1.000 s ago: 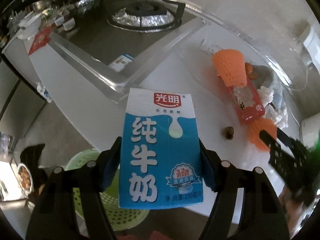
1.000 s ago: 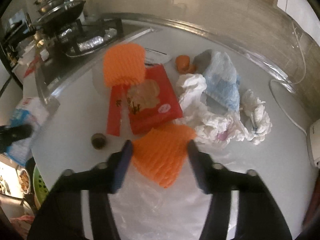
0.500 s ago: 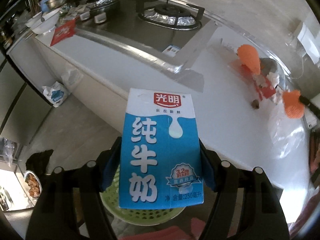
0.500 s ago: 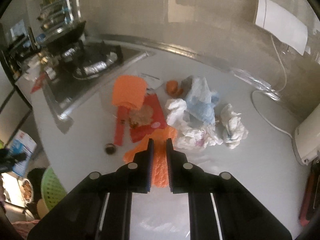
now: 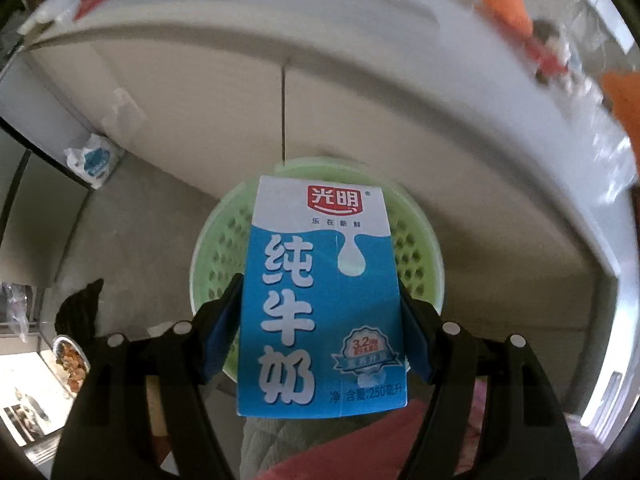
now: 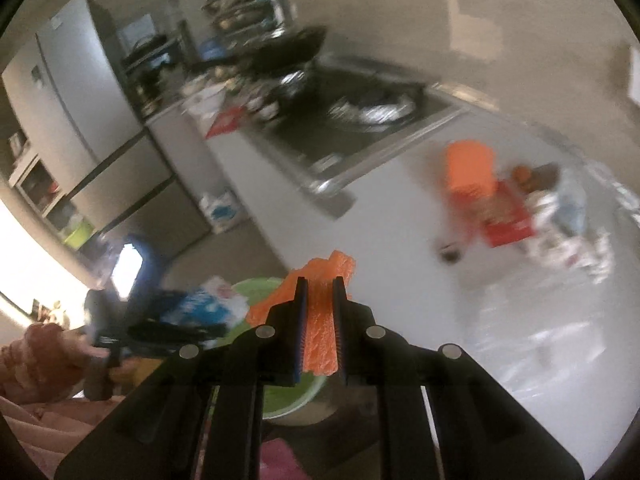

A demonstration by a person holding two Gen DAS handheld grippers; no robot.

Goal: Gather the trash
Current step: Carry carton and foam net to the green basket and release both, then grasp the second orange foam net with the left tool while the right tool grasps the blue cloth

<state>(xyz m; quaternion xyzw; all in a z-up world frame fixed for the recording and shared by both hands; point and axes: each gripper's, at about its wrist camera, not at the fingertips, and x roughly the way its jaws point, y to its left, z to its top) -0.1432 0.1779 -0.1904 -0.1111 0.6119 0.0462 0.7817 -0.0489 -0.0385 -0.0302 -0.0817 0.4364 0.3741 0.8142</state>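
In my left gripper [image 5: 320, 332] I have one blue-and-white milk carton [image 5: 320, 300], pinched across its width between the blue pads, so the jaws stand wide apart with the carton filling the gap. Its long axis runs straight away from me along the fingers, the white top with the red logo pointing away and the printed base nearest me. Directly beyond and below it is one round green perforated basket [image 5: 420, 256], on the floor in front of the white cabinet fronts [image 5: 360, 112]; the carton hangs over the basket's mouth, not touching it.

My right gripper [image 6: 320, 316] is closed almost fully on one orange foam net sleeve [image 6: 320, 320]. The sleeve is squeezed into a strip whose long axis follows the fingers, its loose end sticking out past the tips and spreading to the left. It is held in the air above the counter's edge, with the green basket showing underneath.

Farther off on the white counter [image 6: 400, 264], blurred, I count one more orange net sleeve [image 6: 470, 168], one red packet [image 6: 506, 216], one small dark round thing [image 6: 451, 254], and a heap of crumpled white tissues and plastic [image 6: 572, 224] whose number I cannot tell. The gas hob [image 6: 360, 128] lies beyond.
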